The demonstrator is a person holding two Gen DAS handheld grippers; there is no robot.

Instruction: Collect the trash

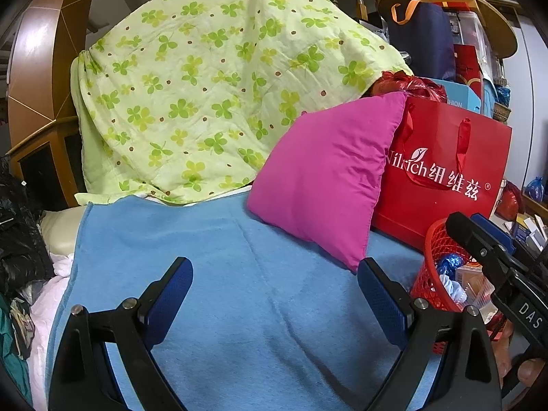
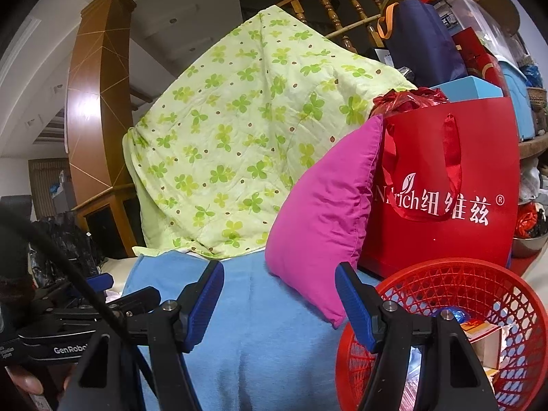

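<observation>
Red mesh basket [image 2: 455, 308]: on blue towel [image 1: 239, 274], right of pink cushion [image 1: 325, 178]; holds wrappers, small carton [image 2: 486, 339]. Likely light, crushable scraps; pinch by edges. Left claw [image 1: 274, 294] wide, empty. Right claw [image 2: 279, 299] wide, empty.

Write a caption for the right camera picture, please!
Open right gripper over a blue towel, beside a red basket holding trash.

**A cluttered living room at home**

A clover-print quilt [image 1: 205, 96] drapes a seat over a blue blanket [image 1: 239, 291], with a pink pillow [image 1: 325, 178] alongside. Behind stand a wooden stair railing [image 2: 342, 10], a red gift bag [image 2: 445, 188] and stacked boxes [image 1: 469, 58].
</observation>
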